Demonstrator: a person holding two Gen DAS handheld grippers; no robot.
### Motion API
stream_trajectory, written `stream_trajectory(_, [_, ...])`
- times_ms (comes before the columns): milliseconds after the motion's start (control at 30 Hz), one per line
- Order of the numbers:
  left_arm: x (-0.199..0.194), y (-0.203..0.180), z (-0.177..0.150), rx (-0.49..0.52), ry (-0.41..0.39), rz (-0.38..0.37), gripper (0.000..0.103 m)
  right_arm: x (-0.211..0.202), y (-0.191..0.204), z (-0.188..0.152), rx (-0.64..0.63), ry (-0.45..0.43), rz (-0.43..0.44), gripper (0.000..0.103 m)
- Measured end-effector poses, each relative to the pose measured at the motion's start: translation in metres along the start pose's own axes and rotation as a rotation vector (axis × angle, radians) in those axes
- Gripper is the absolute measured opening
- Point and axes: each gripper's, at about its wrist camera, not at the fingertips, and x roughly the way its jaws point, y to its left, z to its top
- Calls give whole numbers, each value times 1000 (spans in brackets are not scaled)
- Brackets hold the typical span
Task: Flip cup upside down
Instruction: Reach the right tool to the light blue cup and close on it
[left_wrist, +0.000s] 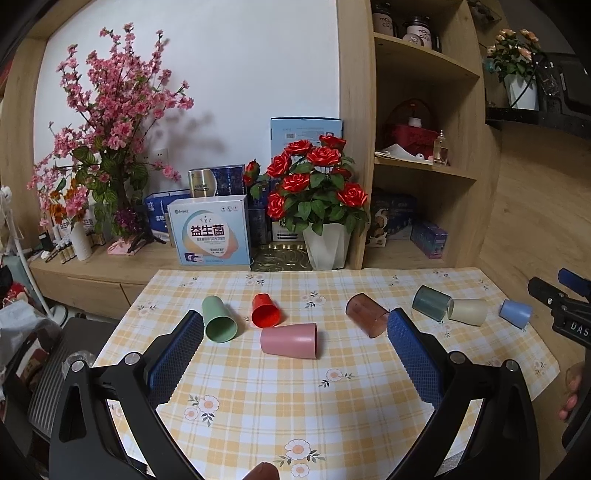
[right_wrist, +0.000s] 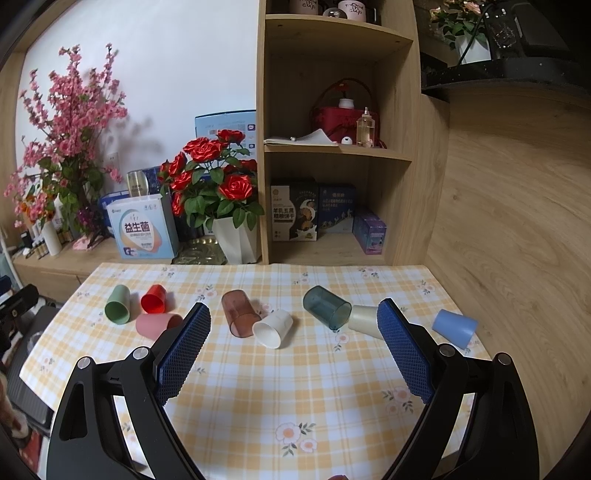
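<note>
Both hand-held grippers, left (left_wrist: 295, 334) and right (right_wrist: 293, 326), hover released, holding nothing, low in frame over the checked desk (right_wrist: 295, 387). Cups lie sideways across mid-frame; the white cup (right_wrist: 272, 328) looks light, stiff, slick plastic. Grip its sidewall.

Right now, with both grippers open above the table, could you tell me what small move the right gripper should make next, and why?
Probably ease the right gripper forward and down around the white cup. That cup lies on its side almost centred between the open fingers, nearer than the other cups, and nothing is held yet. The brown cup touches it, so approach slowly.
</note>
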Motion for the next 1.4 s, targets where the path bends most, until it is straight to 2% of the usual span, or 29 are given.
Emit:
stream_trajectory(133, [5,-1,-2,10,-7,-6,97,5,-4,-2,11,15,14,89])
stream_trajectory(167, [6,0,-2,10,-11,-25,97,9,-8,-4,13,23,18,89])
stream_trajectory(233, [10,4,-3,-14,-34,-126,97,18,-14,-4,21,39,40,89])
stream_trajectory(267, [14,5,-4,-28,-40,-146,97,25,-19,-5,26,50,51,89])
stream_trajectory(367, [35,1,-7,16,-31,-116,97,54,-38,-10,18,111,58,89])
stream_trajectory(500, [62,0,-11,60,-10,-61,97,109,-83,-23,-60,208,20,88])
stream_trajectory(567, [74,3,-13,58,8,-47,97,136,-111,-29,-97,262,-20,88])
stream_trajectory(600, [82,5,-13,55,16,-40,97,154,-132,-33,-126,304,-57,88])
stream_trajectory(733, [107,10,-16,45,51,-6,97,210,-198,-44,-207,477,-116,89])
stream_trajectory(800, [119,11,-19,46,78,2,97,231,-225,-47,-253,532,-183,89])
stream_trajectory(867, [129,11,-23,46,103,11,97,251,-249,-50,-286,587,-199,89])
stream_trajectory(900, [135,12,-25,41,119,13,97,264,-260,-52,-319,613,-233,89])
stream_trajectory(1000, [147,15,-31,19,152,32,97,290,-281,-56,-375,674,-253,89])
stream_trajectory(1100, [157,16,-36,-3,190,24,97,312,-293,-59,-390,740,-222,89])
stream_trajectory(1233, [167,11,-41,27,214,114,97,336,-296,-69,-445,809,-209,88])
stream_trajectory(1400, [175,14,-44,44,232,166,97,360,-303,-80,-458,904,-203,88])
